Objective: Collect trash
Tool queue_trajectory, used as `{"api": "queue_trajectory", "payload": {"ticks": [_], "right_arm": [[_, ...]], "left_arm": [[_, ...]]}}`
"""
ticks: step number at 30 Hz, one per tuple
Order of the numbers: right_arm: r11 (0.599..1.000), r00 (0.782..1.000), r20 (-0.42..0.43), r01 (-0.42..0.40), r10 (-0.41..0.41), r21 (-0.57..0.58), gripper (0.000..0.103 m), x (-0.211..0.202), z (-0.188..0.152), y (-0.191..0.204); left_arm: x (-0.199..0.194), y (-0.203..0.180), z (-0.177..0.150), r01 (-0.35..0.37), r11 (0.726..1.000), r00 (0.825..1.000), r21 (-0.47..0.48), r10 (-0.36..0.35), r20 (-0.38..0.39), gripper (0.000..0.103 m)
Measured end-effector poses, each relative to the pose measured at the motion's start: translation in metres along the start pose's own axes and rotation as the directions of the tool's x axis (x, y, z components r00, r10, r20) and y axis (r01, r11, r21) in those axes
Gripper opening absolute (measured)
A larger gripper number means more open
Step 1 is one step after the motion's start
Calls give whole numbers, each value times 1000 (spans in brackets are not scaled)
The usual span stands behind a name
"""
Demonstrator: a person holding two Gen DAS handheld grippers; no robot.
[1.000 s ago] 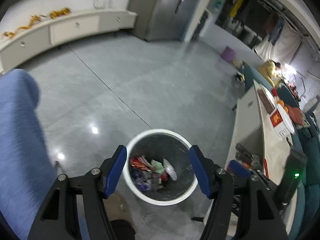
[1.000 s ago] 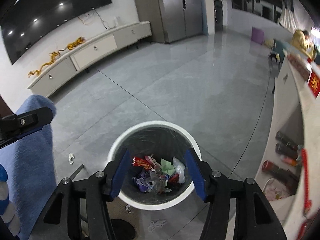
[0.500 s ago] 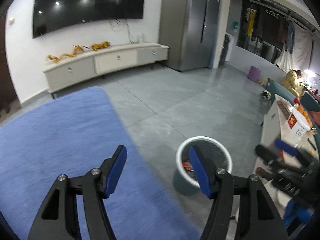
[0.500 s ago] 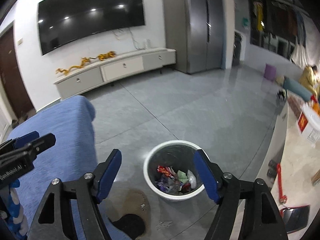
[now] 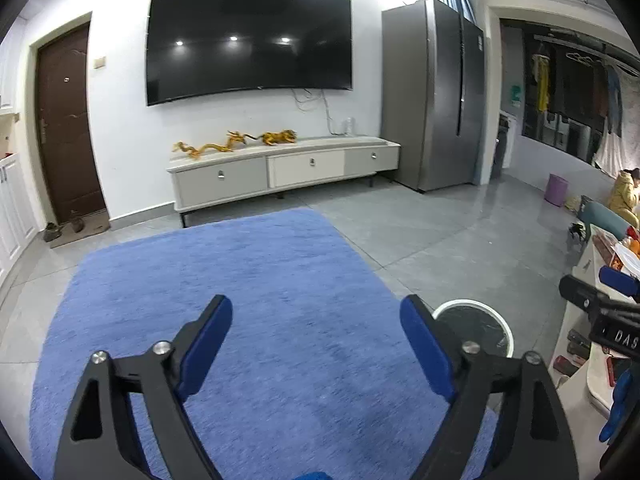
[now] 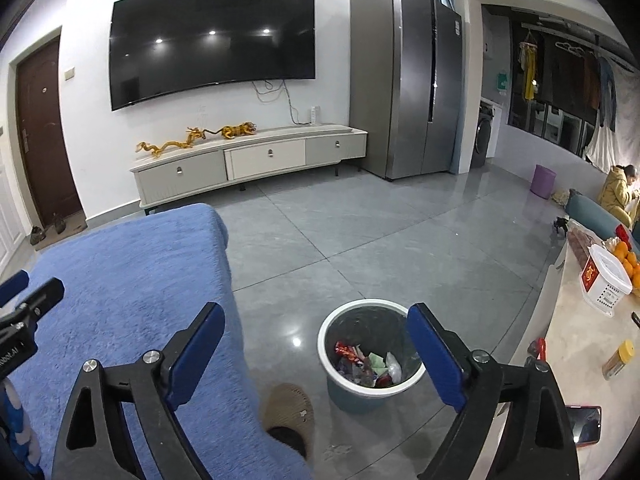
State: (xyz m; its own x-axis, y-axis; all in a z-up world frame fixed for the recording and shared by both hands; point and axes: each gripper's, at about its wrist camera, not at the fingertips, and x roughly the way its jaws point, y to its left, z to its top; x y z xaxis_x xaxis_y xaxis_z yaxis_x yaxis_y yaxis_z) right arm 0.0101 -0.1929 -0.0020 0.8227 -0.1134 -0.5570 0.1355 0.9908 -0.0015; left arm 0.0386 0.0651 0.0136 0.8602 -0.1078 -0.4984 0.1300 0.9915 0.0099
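Note:
A round bin with a white rim (image 6: 370, 306) stands on the grey floor and holds several wrappers and crumpled scraps (image 6: 366, 364). My right gripper (image 6: 316, 338) is open and empty, raised above and in front of the bin. My left gripper (image 5: 316, 332) is open and empty over the blue rug (image 5: 248, 280); the bin (image 5: 474, 324) shows low at its right, partly behind the right finger. The right gripper's tip (image 5: 600, 304) shows at the right edge of the left wrist view. The left gripper's tip (image 6: 28, 308) shows at the left edge of the right wrist view.
A brown slipper (image 6: 288, 412) lies at the rug's edge (image 6: 236, 320) beside the bin. A marble table (image 6: 576, 344) at the right carries a white box (image 6: 604, 280), oranges (image 6: 628, 260), a jar and a phone (image 6: 586, 430). A TV cabinet (image 6: 256, 160), fridge (image 6: 404, 80) and person (image 6: 618, 192) stand far off.
Both grippers have lifted up and back from right over the bin and now face the room. The left one has swung left over the blue rug. Both stay open and empty.

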Motion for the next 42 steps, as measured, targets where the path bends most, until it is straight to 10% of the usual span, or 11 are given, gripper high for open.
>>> {"api": "queue_trajectory", "payload": {"ticks": [5,42], "right_arm": [[1000,1000,26,-12,12,-24,102,-9,-14,20],[999,991,132,31,-25,-43,103,-35,-47,25]], "left_arm": [[-27,15,-11,-35,999,999,-22,36,38,103],[-55,1,-48,-81,997,994,1,81,68,103]]}}
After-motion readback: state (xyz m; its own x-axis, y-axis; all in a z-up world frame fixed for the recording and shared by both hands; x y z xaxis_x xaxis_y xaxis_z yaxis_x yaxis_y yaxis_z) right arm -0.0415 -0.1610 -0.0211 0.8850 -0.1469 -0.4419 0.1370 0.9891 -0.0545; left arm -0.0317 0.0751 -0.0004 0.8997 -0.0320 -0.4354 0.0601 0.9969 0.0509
